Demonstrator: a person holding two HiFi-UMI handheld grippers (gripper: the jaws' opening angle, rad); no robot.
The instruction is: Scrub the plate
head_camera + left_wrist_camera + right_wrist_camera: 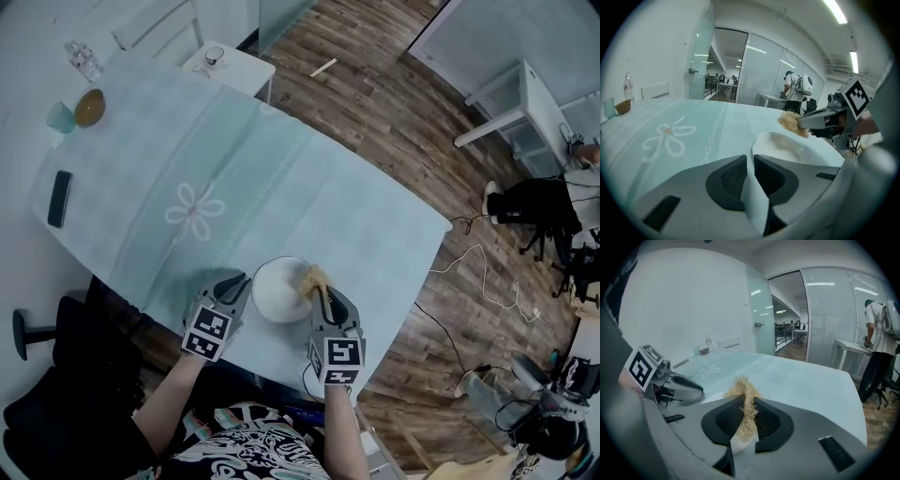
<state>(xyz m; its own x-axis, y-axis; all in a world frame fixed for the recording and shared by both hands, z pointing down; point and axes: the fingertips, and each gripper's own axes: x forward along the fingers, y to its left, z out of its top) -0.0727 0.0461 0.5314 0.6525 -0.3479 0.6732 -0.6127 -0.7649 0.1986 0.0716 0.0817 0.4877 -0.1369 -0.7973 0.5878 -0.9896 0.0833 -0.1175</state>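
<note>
Plate lies on the table at lower centre of the head view. The left gripper has its jaws slightly apart around the plate's left rim. The right gripper pinches a straw-coloured scrubber over the plate's right edge.

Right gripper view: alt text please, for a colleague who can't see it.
The right tool clamps a tan fibrous scrubber between its jaws, over a white plate on a pale tablecloth. The left tool sits at the plate's far side, left of frame.
</note>
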